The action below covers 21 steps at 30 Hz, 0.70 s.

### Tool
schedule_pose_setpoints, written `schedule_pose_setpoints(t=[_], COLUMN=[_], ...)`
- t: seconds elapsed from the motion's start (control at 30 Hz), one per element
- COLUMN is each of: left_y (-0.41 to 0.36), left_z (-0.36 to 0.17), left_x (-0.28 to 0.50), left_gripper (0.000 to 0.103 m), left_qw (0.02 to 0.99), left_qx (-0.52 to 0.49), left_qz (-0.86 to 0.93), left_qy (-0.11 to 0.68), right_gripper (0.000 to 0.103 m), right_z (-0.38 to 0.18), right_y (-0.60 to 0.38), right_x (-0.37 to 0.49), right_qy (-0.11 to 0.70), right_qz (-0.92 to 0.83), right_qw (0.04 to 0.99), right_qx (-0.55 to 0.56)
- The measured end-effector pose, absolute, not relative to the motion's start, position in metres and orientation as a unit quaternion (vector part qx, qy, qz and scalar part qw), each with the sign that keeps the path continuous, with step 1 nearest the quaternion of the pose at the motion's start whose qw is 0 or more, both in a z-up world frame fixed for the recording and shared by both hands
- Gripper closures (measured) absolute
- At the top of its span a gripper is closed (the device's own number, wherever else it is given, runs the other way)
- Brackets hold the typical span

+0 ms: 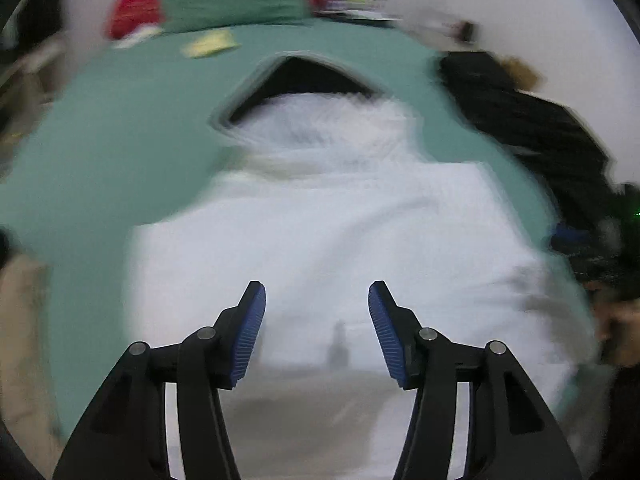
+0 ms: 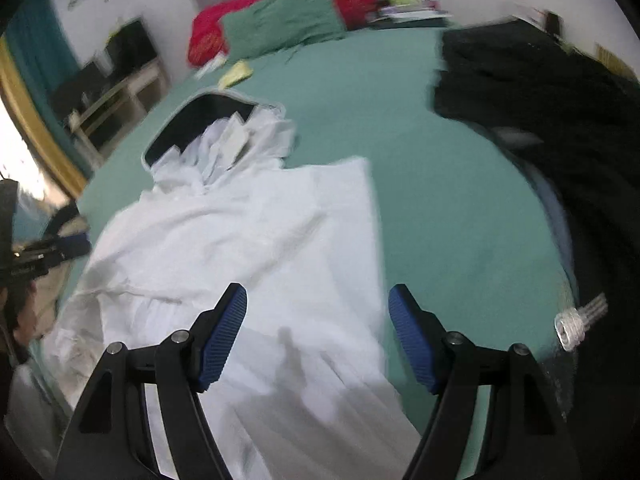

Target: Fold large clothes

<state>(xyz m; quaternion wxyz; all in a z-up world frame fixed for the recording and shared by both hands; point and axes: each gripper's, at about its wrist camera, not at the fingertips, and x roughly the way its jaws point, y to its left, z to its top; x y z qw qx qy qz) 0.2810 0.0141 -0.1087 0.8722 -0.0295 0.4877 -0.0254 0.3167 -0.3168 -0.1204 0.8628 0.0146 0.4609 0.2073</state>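
Note:
A large white hooded garment (image 1: 320, 224) lies spread on a green bed sheet (image 1: 120, 128), its hood with a dark lining (image 1: 296, 80) at the far end. It also shows in the right wrist view (image 2: 248, 240), with the hood (image 2: 204, 120) at upper left. My left gripper (image 1: 317, 300) is open and empty, above the garment's lower part. My right gripper (image 2: 318, 304) is open and empty, above the garment's right edge. The left wrist view is blurred.
A black garment (image 2: 540, 96) lies heaped on the right of the bed (image 2: 440, 200). A green pillow (image 2: 284, 24) and a red one (image 2: 212, 36) lie at the head. A shelf unit (image 2: 116, 84) stands at the left. A clear hanger (image 2: 576, 320) lies at the right.

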Motion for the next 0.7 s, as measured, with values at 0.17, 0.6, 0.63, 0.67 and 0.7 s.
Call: schedule_pose_setpoints(t=[0.17,0.6,0.63,0.67,0.7], left_y=[0.082,0.11,0.119,0.119,0.12], left_z=[-0.136,-0.178,-0.173,-0.162,-0.15], left_x=[0.293,0.307,0.312,0.315,0.317], left_gripper=[0.046,0.046,0.046,0.046,0.046], left_qw=[0.864,0.848,0.853,0.862,0.872], left_qx=[-0.035,-0.052,-0.057,-0.062,-0.065], left_qz=[0.061,0.098,0.1,0.102,0.101], left_qy=[0.498,0.517,0.51,0.492,0.475], right_gripper=[0.03,0.03,0.03,0.03,0.03], right_z=[-0.127,-0.158,-0.152,-0.143,-0.134], right_y=[-0.237,-0.32,-0.327,-0.332,-0.333], right_x=[0.365,0.375,0.374,0.377,0.38], right_qy=[0.461,0.502,0.495,0.486,0.475], right_qz=[0.201,0.051,0.044,0.036,0.034], right_qw=[0.86,0.856,0.861,0.866,0.872], right_qx=[-0.085,-0.111,-0.111,-0.113,-0.111])
